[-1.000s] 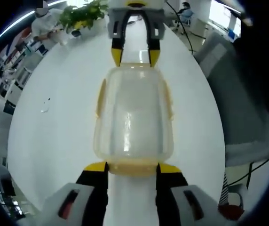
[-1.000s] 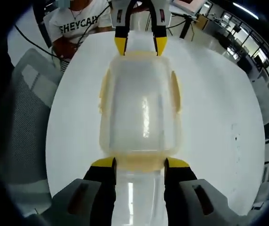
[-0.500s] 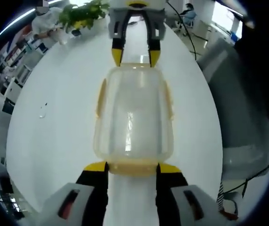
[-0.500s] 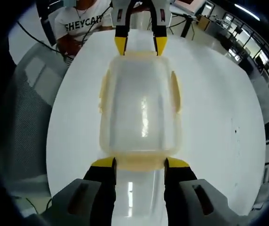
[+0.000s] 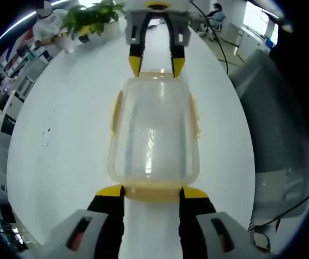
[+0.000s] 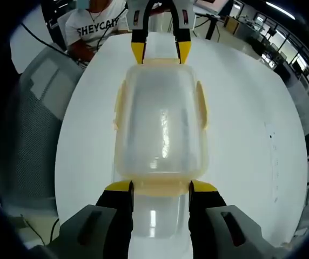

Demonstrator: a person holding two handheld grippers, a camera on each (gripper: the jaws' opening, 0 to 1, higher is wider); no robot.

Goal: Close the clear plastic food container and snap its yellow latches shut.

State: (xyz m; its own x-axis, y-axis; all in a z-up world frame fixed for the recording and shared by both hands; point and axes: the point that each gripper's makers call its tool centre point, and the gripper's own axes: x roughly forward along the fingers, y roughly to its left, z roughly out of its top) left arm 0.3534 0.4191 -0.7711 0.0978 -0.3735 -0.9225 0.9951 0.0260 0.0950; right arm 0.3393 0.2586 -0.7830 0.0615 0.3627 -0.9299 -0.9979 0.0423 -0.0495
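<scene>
The clear plastic container [image 5: 153,135] lies on the white table [image 5: 62,102] with its lid on, lengthwise between both grippers. Pale yellow latches [image 5: 115,110] run along its long sides and look folded flat. My left gripper [image 5: 152,191] is open at the near end, its yellow fingertips [image 5: 110,190] on either side of the end latch [image 5: 152,189]. The right gripper [image 5: 156,65] stands open at the far end. In the right gripper view the same container [image 6: 161,129] reaches from my right gripper [image 6: 160,187] to the left gripper [image 6: 158,53], both open against its ends.
A potted plant [image 5: 92,19] stands at the table's far end. A grey mesh chair [image 5: 276,118] is beside the table. In the right gripper view a seated person in a white shirt [image 6: 98,24] is behind the table, with a grey chair [image 6: 35,108] to the side.
The container keeps its place between both grippers, while the table marks, chairs and room have drifted a little behind it. Both gripper openings look unchanged.
</scene>
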